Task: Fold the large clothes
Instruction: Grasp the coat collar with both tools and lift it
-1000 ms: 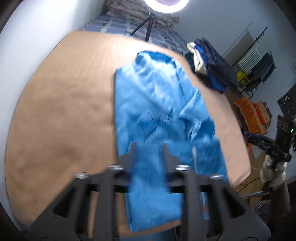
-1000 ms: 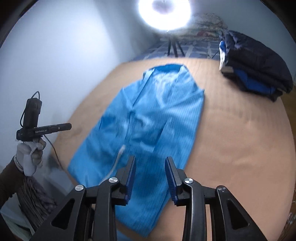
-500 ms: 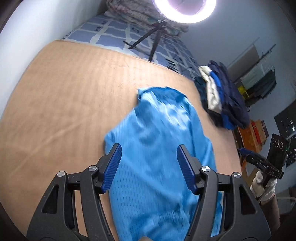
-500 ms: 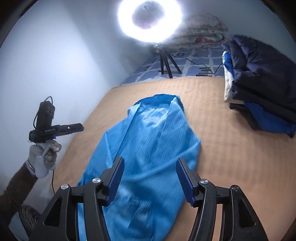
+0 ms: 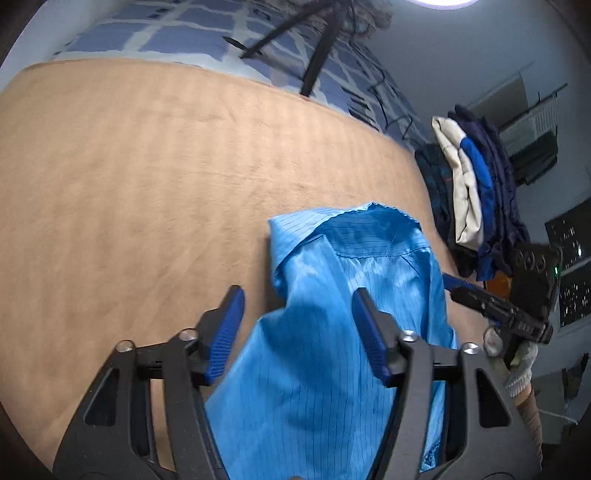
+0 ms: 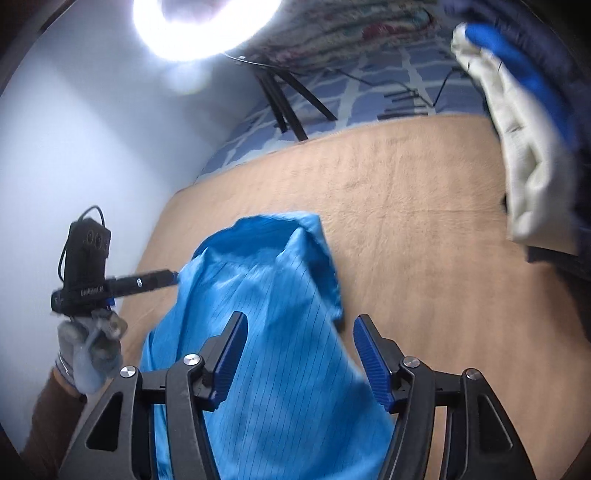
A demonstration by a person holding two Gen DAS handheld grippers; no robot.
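Note:
A bright blue pinstriped garment (image 5: pixel 332 369) lies lengthwise on the tan blanket (image 5: pixel 147 184), its collar (image 5: pixel 347 221) at the far end. My left gripper (image 5: pixel 297 291) hovers over the garment's left shoulder edge. Its jaws are closing, with cloth under the gap and the pads touching nothing. In the right wrist view the same garment (image 6: pixel 280 369) runs under my right gripper (image 6: pixel 302 315), which stands open over the right shoulder edge (image 6: pixel 332 295) and grips nothing. Each view shows the other gripper at its side, held in a gloved hand (image 6: pixel 88 350).
A pile of folded clothes (image 5: pixel 476 192), dark blue, white and navy, sits at the blanket's right edge and looms close in the right wrist view (image 6: pixel 524 129). Beyond the blanket stand a ring light (image 6: pixel 203 22) on a tripod (image 5: pixel 317 48) and a checked blue sheet (image 5: pixel 166 40).
Both grippers have travelled up the garment from its lower part to near the collar, sinking closer to it. Both sets of jaws stand wider than a second ago.

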